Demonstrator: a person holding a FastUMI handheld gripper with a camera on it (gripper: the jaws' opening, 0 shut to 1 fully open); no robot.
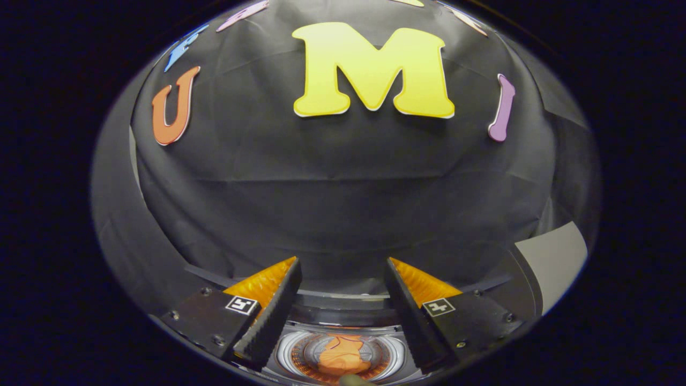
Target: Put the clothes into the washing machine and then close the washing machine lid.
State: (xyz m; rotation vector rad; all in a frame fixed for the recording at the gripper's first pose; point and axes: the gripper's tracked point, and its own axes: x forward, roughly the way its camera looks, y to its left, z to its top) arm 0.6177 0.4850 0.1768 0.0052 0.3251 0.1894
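Hovering above the washing machine (343,321), the gripper (343,268) is released and holds nothing; orange clothes (340,356) lie inside the open drum (289,351) below, black booth wall (343,203) beyond.

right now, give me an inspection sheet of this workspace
surface: nothing seen.
job's things: washing machine sits below the fingers with its top open; an orange garment lies inside the round drum. The lid itself cannot be made out.
clutter: a small rounded thing at the drum's near rim, too cut off to identify.
grippers: gripper open, fingers wide apart above the drum, holding nothing.
cables: nothing seen.
surroundings: black cloth booth wall beyond the fingers; a pale panel to the right of it.
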